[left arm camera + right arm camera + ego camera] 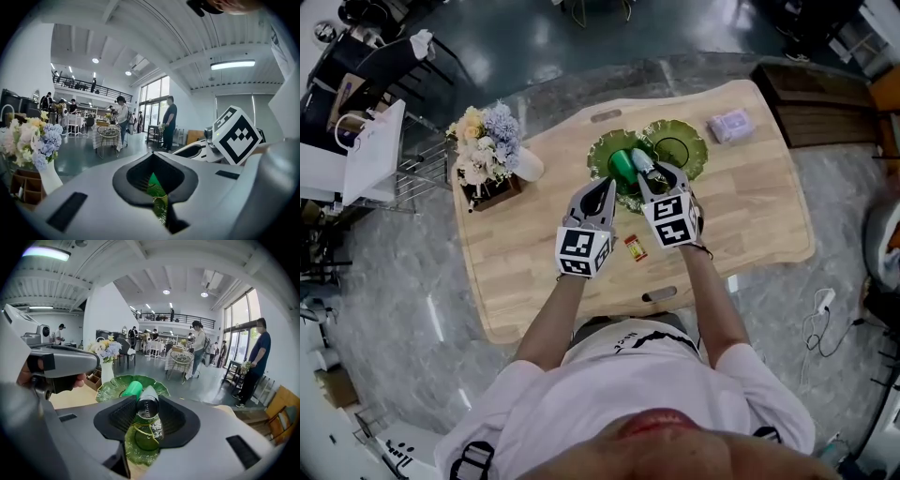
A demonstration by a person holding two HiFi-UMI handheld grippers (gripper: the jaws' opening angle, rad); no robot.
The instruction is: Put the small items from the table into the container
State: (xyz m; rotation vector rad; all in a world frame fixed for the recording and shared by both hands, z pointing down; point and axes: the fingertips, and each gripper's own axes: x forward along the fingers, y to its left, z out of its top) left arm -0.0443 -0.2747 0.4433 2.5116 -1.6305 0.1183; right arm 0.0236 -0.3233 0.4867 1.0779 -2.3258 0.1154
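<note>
Two green glass leaf dishes stand at the back of the wooden table, the left dish (600, 148) (108, 389) and the right dish (682, 145) (140, 445). A green cylinder (622, 165) (132, 389) lies in the left dish. My right gripper (643, 171) (147, 401) hovers over the dishes, shut on a small grey tube (641, 163) (148, 405) with a dark end. Beside it, my left gripper (604, 186) (157, 187) points at the left dish, its jaws a narrow slit apart with nothing between them. A small red and yellow item (635, 247) lies on the table behind the grippers.
A vase of pale flowers (486, 145) (33, 140) stands in a brown box at the table's left edge. A purple pack (730, 124) lies at the back right. People and furniture stand on the floor beyond the table.
</note>
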